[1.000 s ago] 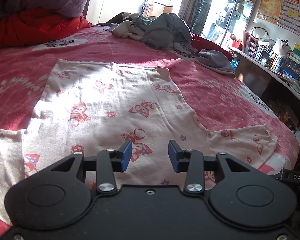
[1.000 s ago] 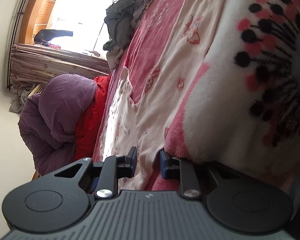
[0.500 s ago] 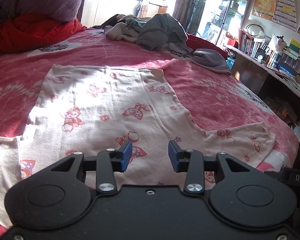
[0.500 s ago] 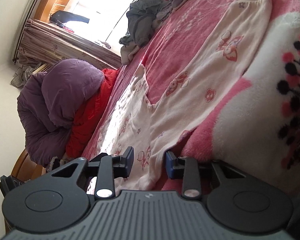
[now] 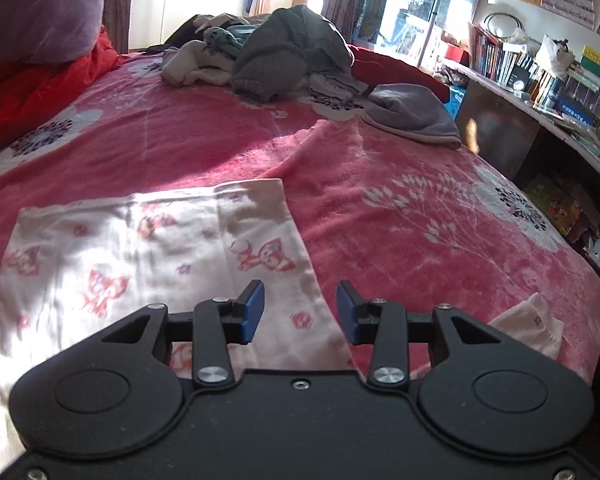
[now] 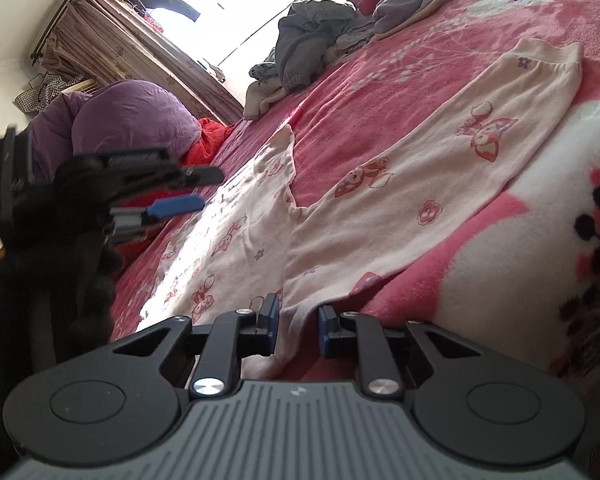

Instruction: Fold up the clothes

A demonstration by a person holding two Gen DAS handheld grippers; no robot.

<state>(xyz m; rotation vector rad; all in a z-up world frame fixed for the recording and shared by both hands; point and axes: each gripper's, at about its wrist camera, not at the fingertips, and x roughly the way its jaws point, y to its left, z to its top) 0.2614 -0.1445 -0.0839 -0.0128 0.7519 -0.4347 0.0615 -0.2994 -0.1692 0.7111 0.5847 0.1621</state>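
A cream shirt (image 5: 140, 248) printed with red cartoon figures lies flat on the pink blanket (image 5: 420, 208). My left gripper (image 5: 300, 306) hovers open over the shirt's right side edge, with nothing between its fingers. One sleeve cuff (image 5: 532, 324) shows at the bed's right edge. In the right wrist view the shirt (image 6: 240, 232) and its long sleeve (image 6: 480, 128) stretch away. My right gripper (image 6: 298, 330) sits low at the shirt's near edge, its jaws closing around a fold of the fabric, with a gap still showing. The left gripper (image 6: 210, 189) hangs at the left.
A heap of grey clothes (image 5: 284, 56) and a grey garment (image 5: 412, 112) lie at the bed's far end. A purple duvet (image 6: 132, 120) and a red quilt (image 5: 40, 92) are piled on the left. A bookshelf (image 5: 540, 76) runs along the right, past the bed's edge.
The left gripper has moved forward and rightward over the shirt and now shows in the right wrist view. The right gripper has rolled more upright, and its jaws have narrowed on the fabric.
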